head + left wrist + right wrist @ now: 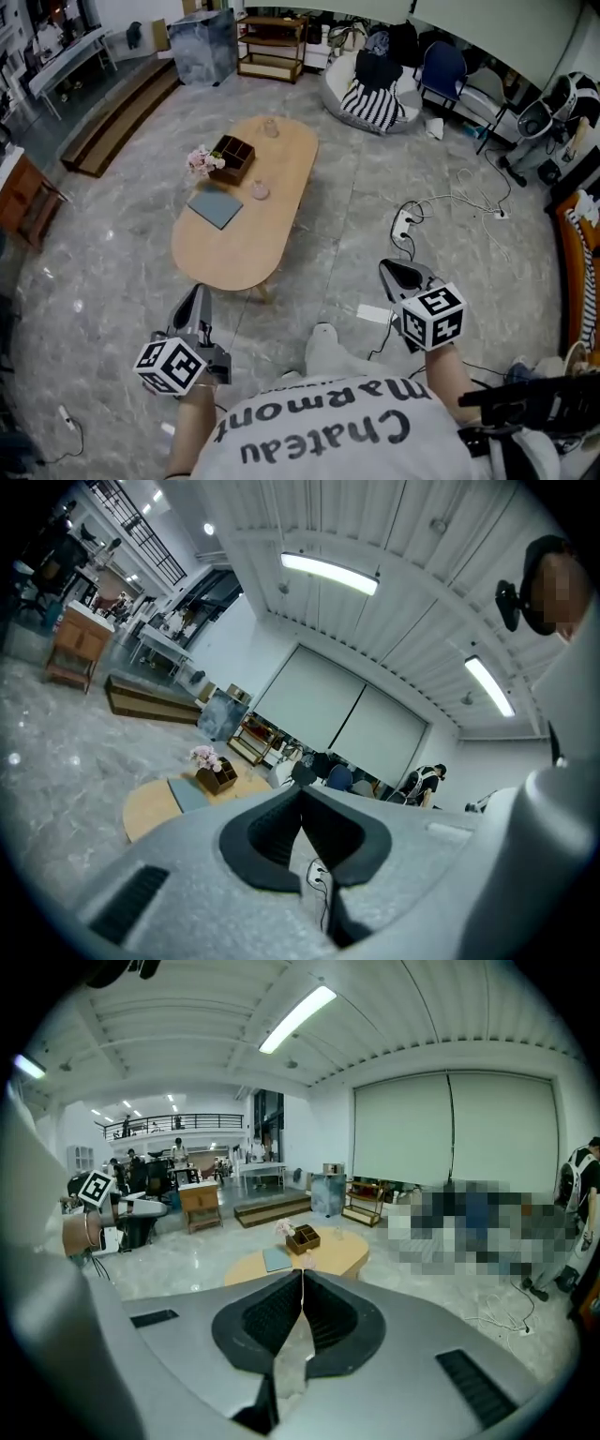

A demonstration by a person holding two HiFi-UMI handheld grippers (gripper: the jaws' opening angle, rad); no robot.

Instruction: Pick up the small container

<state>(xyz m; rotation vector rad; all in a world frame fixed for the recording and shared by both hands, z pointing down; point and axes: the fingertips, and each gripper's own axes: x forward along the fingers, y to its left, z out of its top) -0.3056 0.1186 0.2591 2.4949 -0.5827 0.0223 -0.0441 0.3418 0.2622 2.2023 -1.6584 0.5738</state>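
Observation:
The small clear container (260,190) stands on the oval wooden table (234,253), right of a grey-blue pad (215,207) and near a brown compartment box (232,157) with pink flowers (201,161). A second small glass (270,127) sits at the table's far end. My left gripper (197,289) is shut and empty, held above the floor short of the table's near end. My right gripper (384,265) is also shut and empty, off the table's right side. In the right gripper view the container (307,1261) shows just beyond the shut gripper (302,1272). The left gripper (300,789) points past the table (150,808).
A power strip with cables (403,225) lies on the marble floor to the right. A striped beanbag (370,98), a blue chair (441,66), a shelf (272,45) and a low wooden platform (122,112) stand farther off. The person's shoe (323,339) is between the grippers.

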